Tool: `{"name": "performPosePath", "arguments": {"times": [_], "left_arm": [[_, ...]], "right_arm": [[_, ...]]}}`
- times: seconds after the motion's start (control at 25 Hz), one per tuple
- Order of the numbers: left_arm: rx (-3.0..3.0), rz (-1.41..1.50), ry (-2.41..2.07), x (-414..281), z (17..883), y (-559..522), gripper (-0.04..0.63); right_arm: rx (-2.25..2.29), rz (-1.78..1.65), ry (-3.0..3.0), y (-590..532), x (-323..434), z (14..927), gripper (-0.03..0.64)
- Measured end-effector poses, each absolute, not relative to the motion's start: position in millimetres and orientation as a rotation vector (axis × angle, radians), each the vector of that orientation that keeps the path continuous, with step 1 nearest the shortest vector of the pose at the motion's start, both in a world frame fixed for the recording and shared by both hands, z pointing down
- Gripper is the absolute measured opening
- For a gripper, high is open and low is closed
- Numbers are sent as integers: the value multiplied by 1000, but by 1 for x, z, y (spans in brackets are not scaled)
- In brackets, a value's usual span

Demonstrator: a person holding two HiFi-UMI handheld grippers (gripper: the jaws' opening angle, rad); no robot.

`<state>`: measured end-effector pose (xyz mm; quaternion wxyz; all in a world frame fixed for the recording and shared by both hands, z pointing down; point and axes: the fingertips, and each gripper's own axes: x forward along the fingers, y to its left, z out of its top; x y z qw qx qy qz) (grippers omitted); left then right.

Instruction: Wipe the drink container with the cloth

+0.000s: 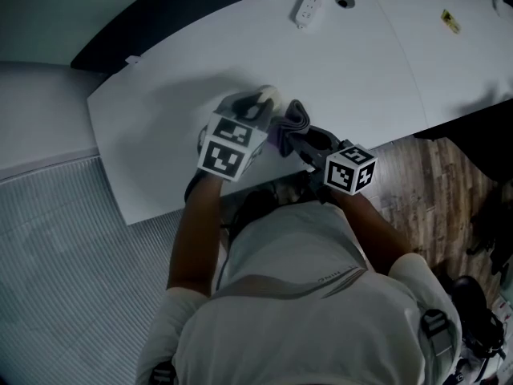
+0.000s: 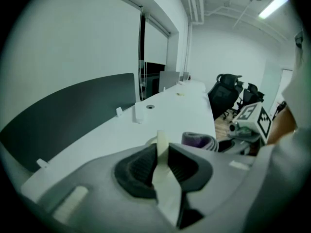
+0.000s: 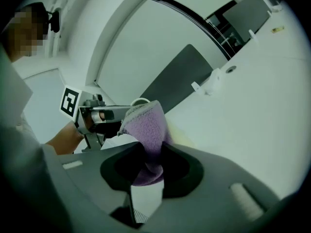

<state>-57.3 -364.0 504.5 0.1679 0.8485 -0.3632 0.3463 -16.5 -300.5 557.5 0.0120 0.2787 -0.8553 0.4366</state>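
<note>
The left tongs [image 2: 163,168] are drawn in to a narrow gap and pinch a thin cream part of the drink container [image 1: 268,95] edge-on between their dark pads. The container is held over the near part of the white desk [image 1: 385,62], close to the desk's front edge and in front of the person's body.

The right tongs [image 3: 146,168] are pressed onto a fold of the purple cloth [image 3: 146,125]. The cloth bunches upward out of the pads, over the same near part of the desk. It sits just beside the container, on the container's right as the person sees it. Whether cloth and container touch cannot be told. The two marker cubes sit close together above the desk's front edge.

A white power strip [image 1: 309,2] lies toward the desk's far edge, with a round cable hole [image 1: 345,1] next to it and a small yellow sticker [image 1: 450,21] further right. A dark panel [image 2: 73,110] stands along the far edge of the desk. Black office chairs [image 2: 228,89] stand beyond the desk's far end. A wood-patterned floor [image 1: 437,183] shows past the desk's front edge on the right.
</note>
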Motion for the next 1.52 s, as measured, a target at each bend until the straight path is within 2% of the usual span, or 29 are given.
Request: {"name": "performPosePath", "arguments": {"times": [0.2, 0.4, 0.48, 0.92, 1.2, 1.4, 1.52], "left_arm": [[2411, 995, -1035, -56, 504, -364, 67], [2402, 1020, -1041, -51, 504, -364, 66], [2398, 1023, -1043, -51, 503, -366, 66], [2392, 1014, -1036, -51, 503, -366, 66], [2390, 1009, -1053, -55, 506, -366, 66], [2403, 982, -1046, -51, 502, -365, 66], [2411, 990, -1038, -53, 501, -365, 66]], "right_arm": [[898, 1182, -2712, -317, -24, 539, 100], [871, 663, -2623, -326, -39, 547, 100], [849, 554, -2577, -329, -44, 553, 101], [772, 747, -2358, -336, -41, 624, 104], [707, 586, -2267, -336, -42, 652, 112], [799, 768, -2350, -343, -17, 611, 109], [953, 716, -2447, -364, 4, 564, 107]]}}
